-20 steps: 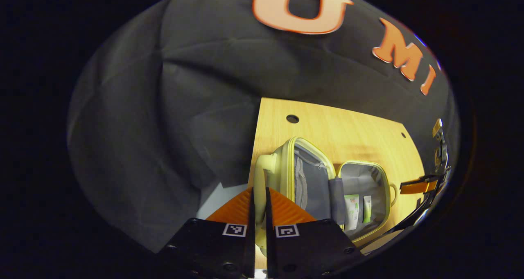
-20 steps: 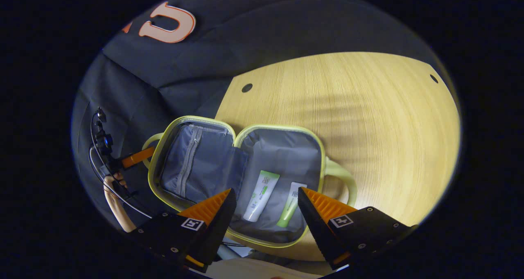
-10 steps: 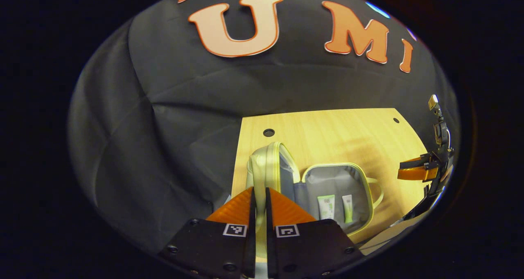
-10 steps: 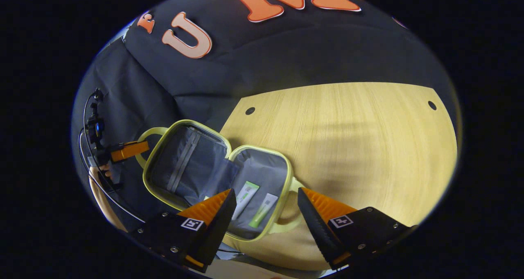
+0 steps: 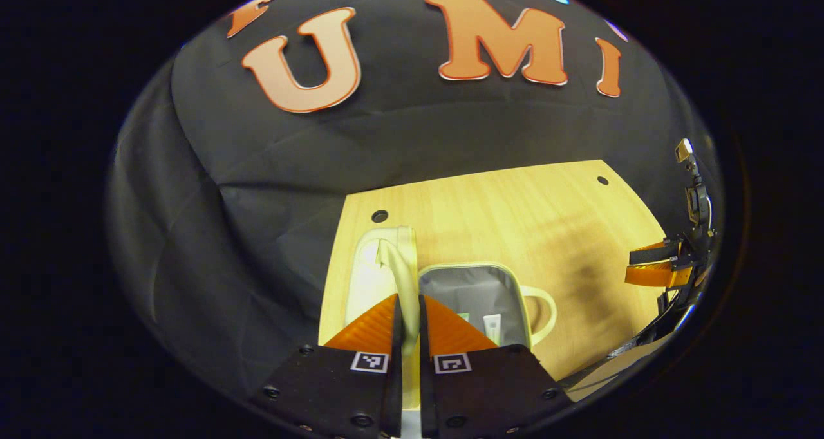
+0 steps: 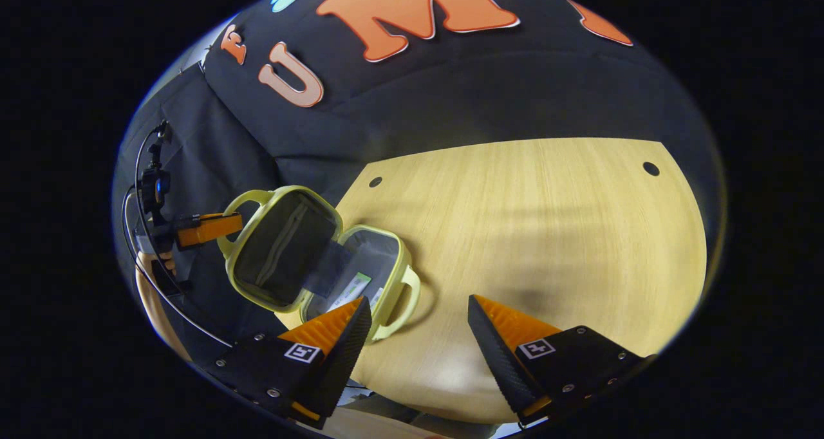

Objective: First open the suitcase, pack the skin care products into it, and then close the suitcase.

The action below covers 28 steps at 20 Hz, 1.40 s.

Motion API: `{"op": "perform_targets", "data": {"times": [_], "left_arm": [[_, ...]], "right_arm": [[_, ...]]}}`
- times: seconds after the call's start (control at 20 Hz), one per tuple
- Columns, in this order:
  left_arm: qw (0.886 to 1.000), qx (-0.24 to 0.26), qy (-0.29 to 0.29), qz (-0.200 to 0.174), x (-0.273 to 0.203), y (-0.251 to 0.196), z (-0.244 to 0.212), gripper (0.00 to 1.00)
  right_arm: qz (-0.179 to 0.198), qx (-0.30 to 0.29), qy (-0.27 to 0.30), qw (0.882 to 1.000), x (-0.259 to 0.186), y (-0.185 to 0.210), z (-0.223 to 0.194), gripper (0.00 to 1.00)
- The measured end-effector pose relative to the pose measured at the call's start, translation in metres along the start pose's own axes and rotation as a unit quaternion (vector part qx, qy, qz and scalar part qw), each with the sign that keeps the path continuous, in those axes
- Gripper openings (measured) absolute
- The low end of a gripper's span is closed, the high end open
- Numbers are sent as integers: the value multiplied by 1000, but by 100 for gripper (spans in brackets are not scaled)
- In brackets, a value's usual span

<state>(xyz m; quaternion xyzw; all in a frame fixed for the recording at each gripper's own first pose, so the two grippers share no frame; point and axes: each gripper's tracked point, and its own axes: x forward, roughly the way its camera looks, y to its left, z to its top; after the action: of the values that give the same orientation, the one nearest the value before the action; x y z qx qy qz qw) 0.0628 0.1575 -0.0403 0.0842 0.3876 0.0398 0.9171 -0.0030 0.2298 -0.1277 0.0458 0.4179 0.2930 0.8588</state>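
I'm swinging the suitcase lid over w/ left gripper pinched tight on its handle. Right gripper is hanging wide open, empty, above the table. Tubes are lying in the base. Shell prob light, stiff; handle's the best hold.
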Motion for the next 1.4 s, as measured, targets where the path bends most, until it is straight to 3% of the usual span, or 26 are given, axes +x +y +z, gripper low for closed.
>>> {"op": "perform_targets", "data": {"times": [0.2, 0.4, 0.65, 0.7, 0.95, 1.2, 1.3, 1.4], "left_arm": [[1000, 6, 4, -18, 17, -64, -3, 11], [998, 6, 22, -62, 42, -136, -13, 12], [994, 8, 68, -89, 89, -198, -58, 12], [993, 7, 75, -88, 85, -180, -54, 12], [990, 2, 114, -80, 111, -183, -75, 12], [991, -12, 113, -71, 120, -186, -78, 12], [994, -14, 96, -49, 116, -181, -67, 23], [996, -25, 63, -51, 103, -183, -44, 86]], "right_arm": [[-15, 5, -4, 1000, -27, -35, -7, 96], [-29, 16, -4, 999, -50, -68, -21, 96], [-54, 27, -6, 998, -67, -105, -34, 96], [-57, 30, -5, 998, -70, -110, -38, 96], [-70, 38, 2, 997, -74, -126, -54, 96], [-82, 30, 11, 996, -71, -133, -65, 96], [-94, 17, 4, 995, -66, -132, -58, 96], [-112, 4, -15, 994, -66, -131, -43, 96]]}}
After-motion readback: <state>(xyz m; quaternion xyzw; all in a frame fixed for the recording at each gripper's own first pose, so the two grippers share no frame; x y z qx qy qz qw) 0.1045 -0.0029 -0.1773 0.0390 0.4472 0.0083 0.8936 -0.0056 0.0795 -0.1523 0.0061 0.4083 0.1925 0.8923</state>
